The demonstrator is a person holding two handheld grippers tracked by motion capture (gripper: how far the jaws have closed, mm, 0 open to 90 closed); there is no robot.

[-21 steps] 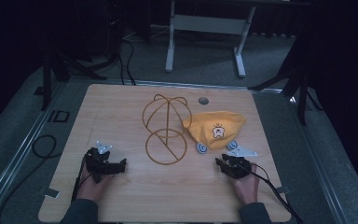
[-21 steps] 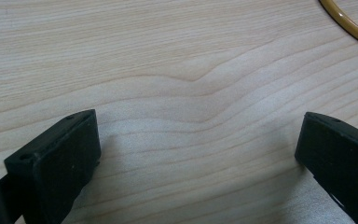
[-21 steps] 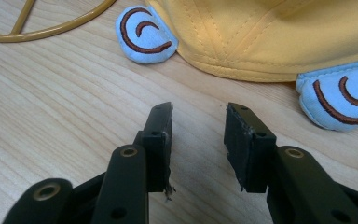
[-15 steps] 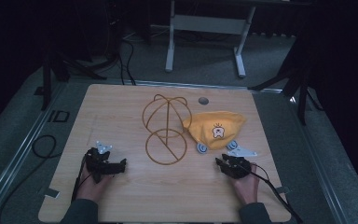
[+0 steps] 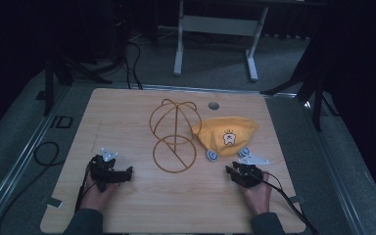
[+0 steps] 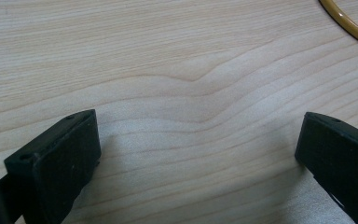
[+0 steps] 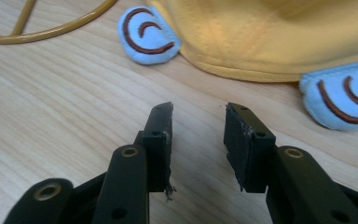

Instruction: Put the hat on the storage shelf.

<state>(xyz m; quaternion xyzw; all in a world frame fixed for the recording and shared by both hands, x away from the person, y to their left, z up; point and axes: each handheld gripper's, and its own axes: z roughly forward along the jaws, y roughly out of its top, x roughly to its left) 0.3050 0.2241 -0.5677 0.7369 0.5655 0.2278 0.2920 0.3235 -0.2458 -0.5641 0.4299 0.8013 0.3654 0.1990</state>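
Nearest the person, 2 hands rest on the wooden table [image 5: 127, 205]. The left hand-held gripper [image 5: 125, 173] has its jaws spread wide and holds nothing. The right hand-held gripper [image 5: 231, 171] has its jaws partly apart, with only bare wood between them.

Just past the right one lies a yellow baby hat [image 5: 226, 135] with 2 little blue ears [image 7: 147, 35] at its near edge. It looks soft, light and floppy, so it will likely bend and slide when pushed. The near brim or an ear seems a good spot to pinch.

Beside the hat, in the middle, stands a thin gold wire hat stand [image 5: 173, 134]. It looks stiff but light, and may tip.

The left side of the table is free room. The hat is well away from the edges.
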